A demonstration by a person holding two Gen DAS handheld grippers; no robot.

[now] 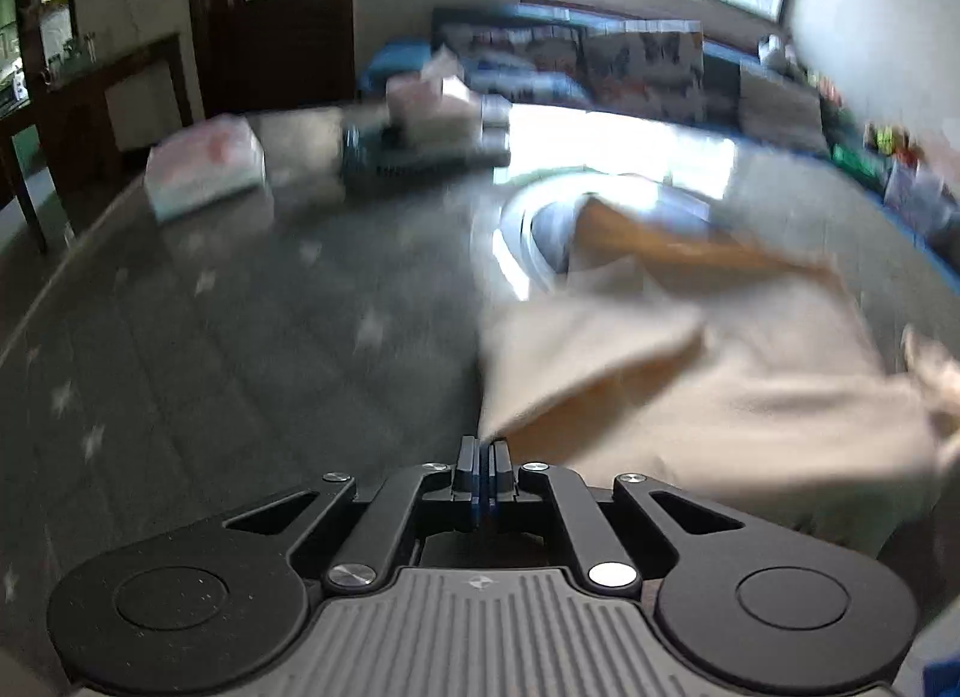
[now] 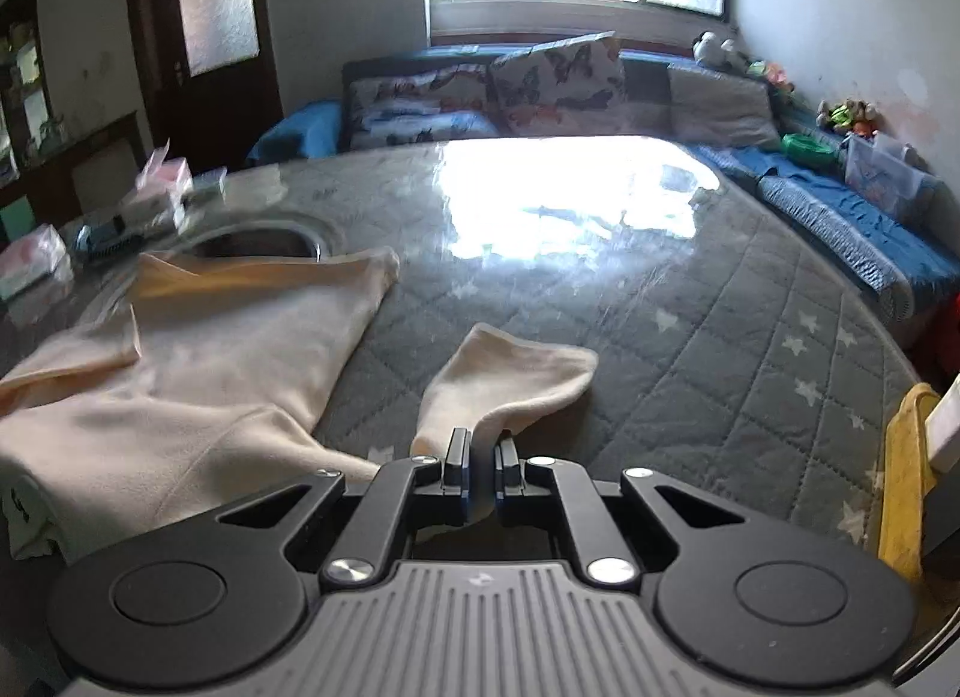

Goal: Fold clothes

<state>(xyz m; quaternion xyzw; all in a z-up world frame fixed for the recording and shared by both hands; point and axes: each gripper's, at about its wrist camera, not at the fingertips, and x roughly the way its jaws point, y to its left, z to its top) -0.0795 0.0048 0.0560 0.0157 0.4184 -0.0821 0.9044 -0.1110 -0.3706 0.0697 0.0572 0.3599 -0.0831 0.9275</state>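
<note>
Grey quilted table [image 2: 690, 349] with star print fills both views. Cream garment [image 2: 198, 373] lies spread on its left half. Right gripper [image 2: 480, 457] clamps the sleeve [image 2: 510, 379]. Left gripper [image 1: 483, 457] fingers together, at the garment's edge; grip unclear, blurred.

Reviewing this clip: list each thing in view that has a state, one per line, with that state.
Left gripper: shut; whether it pinches cloth is unclear, the view is blurred.
Right gripper: shut on the sleeve.
Sleeve: pinched near its end, the rest lying on the table.
Cream garment: spread out, rumpled, not yet folded.
Table: covered by a grey quilted star-print cloth.
Dark door: closed.
</note>
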